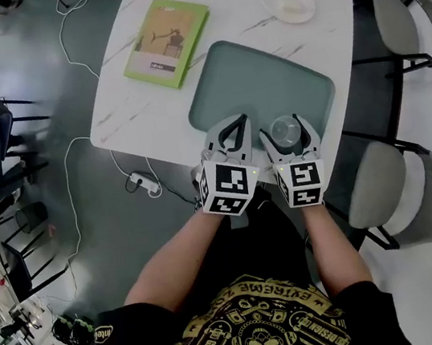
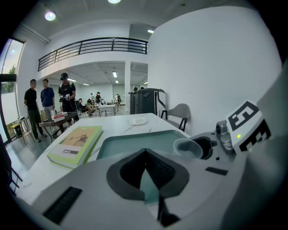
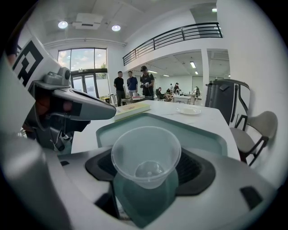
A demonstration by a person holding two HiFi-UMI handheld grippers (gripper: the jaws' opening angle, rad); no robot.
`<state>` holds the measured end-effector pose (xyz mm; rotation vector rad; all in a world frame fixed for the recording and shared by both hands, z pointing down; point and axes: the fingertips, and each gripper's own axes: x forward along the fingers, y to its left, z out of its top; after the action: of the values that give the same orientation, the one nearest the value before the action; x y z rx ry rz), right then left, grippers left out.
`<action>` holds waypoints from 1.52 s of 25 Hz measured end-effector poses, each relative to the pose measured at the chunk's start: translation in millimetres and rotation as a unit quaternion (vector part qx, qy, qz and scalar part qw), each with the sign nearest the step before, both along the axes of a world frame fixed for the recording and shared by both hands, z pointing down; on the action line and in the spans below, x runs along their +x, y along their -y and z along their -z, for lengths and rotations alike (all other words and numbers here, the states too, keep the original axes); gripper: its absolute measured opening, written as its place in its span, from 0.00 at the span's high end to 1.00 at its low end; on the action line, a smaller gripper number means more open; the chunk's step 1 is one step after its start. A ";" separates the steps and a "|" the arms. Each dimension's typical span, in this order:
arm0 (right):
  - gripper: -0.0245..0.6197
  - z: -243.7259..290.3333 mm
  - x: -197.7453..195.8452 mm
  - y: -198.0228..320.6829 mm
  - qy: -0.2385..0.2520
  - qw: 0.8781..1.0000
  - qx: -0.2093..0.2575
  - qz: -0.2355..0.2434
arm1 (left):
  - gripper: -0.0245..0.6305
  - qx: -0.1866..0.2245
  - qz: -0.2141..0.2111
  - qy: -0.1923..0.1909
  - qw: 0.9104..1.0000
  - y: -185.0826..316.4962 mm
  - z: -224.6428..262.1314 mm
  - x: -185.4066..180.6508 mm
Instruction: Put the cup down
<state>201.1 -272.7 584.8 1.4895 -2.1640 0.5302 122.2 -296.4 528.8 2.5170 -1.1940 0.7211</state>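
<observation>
A clear plastic cup (image 1: 284, 128) (image 3: 146, 155) stands upright between the jaws of my right gripper (image 1: 283, 123) (image 3: 148, 167), over the near right part of the teal tray (image 1: 266, 78) (image 3: 202, 130). The jaws stand wide and I see a little room between the pads and the cup's tapered wall. Whether the cup's base rests on the tray is hidden. My left gripper (image 1: 234, 121) (image 2: 145, 152) hovers just left of it over the tray's near edge, its fingertips meeting with nothing between them. The cup (image 2: 188, 147) also shows at the right in the left gripper view.
A green book (image 1: 167, 41) lies on the white marble table (image 1: 133, 108) at the far left, and a white saucer (image 1: 291, 4) at the far right. Grey chairs (image 1: 388, 181) (image 1: 395, 21) stand to the right. A cable and power strip (image 1: 145, 185) lie on the floor.
</observation>
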 end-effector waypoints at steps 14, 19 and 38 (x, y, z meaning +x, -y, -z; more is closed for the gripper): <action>0.40 19.6 4.7 -28.7 0.014 1.000 0.012 0.002 | 0.96 0.005 0.022 -0.008 1.000 -15.1 11.1 -3.6; 0.40 42.9 11.2 -44.2 0.020 0.999 0.036 -0.008 | 0.96 0.024 0.027 -0.024 0.999 -22.8 33.5 -3.7; 0.61 141.7 26.6 -77.5 0.071 0.990 0.122 0.028 | 0.96 0.055 0.084 -0.066 0.993 -94.2 98.4 -11.9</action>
<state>227.7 -195.2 443.1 1.5500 -2.4483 0.3733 110.3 -202.3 430.4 2.4671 -1.4117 0.4536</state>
